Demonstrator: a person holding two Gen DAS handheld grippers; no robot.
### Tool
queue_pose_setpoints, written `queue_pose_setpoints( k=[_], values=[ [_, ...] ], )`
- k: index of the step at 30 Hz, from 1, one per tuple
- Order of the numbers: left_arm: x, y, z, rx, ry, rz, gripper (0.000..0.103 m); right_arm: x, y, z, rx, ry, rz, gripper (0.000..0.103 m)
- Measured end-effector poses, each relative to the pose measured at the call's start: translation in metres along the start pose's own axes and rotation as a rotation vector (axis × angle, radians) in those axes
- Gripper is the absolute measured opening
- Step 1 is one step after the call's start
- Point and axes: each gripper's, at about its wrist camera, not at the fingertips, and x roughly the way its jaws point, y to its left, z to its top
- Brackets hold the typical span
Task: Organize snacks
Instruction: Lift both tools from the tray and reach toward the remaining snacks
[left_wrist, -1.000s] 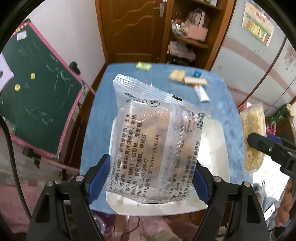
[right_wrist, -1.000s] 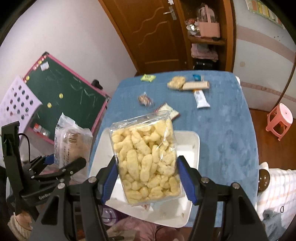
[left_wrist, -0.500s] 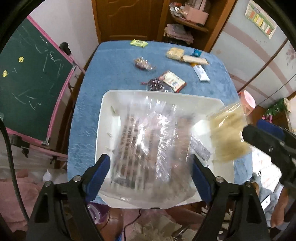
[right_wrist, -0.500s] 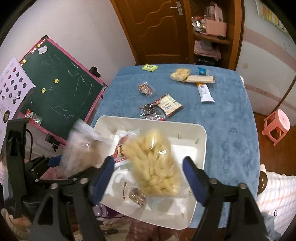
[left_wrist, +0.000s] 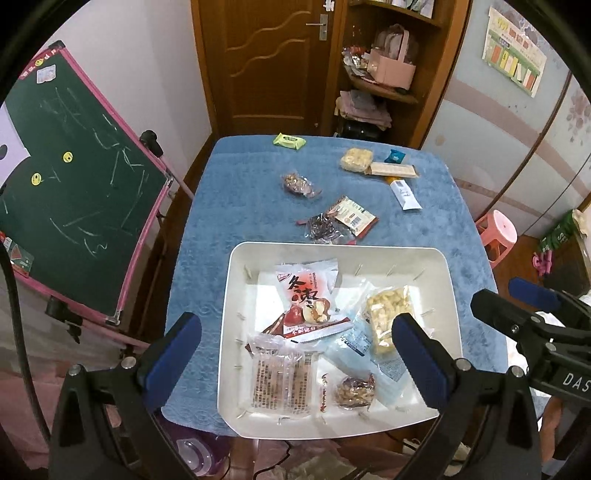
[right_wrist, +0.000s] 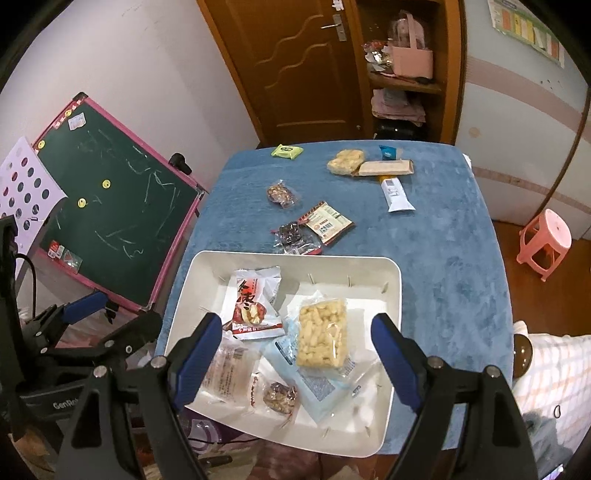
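A white tray (left_wrist: 236, 295) sits at the blue table's (left_wrist: 229, 192) near edge, collecting snacks. The puffed-corn pack (right_wrist: 323, 334) and biscuit pack (left_wrist: 282, 384) lie inside, just released — left gripper (left_wrist: 295, 354) and right gripper (right_wrist: 295, 356) have just opened wide, empty.

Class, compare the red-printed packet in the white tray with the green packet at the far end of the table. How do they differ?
The red-printed packet lies inside the white tray; the green packet lies on the blue cloth, outside it. The red-printed packet looks larger and overlaps other snacks; the green packet lies alone. One is white and red, the other plain green. Both are sealed wrappers lying flat.
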Motion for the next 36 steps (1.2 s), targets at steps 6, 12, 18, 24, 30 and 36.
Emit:
queue_pose_setpoints(
  k=[6, 12, 18, 24, 30, 36],
  values=[
    [-0.006, -0.005, 0.000, 0.006, -0.014, -0.005, 0.102, -0.007, 0.001, -0.004, -0.007, -0.010, -0.007, 0.084],
    [-0.010, -0.011, 0.000, 0.012, -0.020, -0.016, 0.102, -0.013, 0.001, -0.008, -0.032, -0.008, 0.002, 0.084],
    [-0.011, -0.015, 0.001, 0.017, -0.026, -0.018, 0.102, -0.016, -0.003, -0.011, -0.024, 0.000, 0.013, 0.084],
    [-0.010, -0.016, 0.000, 0.026, -0.021, -0.020, 0.102, -0.014, -0.004, -0.011, -0.015, 0.008, 0.013, 0.084],
    [-0.009, -0.018, 0.001, 0.032, -0.020, -0.015, 0.102, -0.014, -0.004, -0.011, -0.017, 0.006, 0.009, 0.084],
    [-0.006, -0.017, 0.007, 0.044, -0.018, -0.017, 0.102, -0.010, -0.005, -0.006, -0.019, 0.002, -0.002, 0.084]
  ],
)
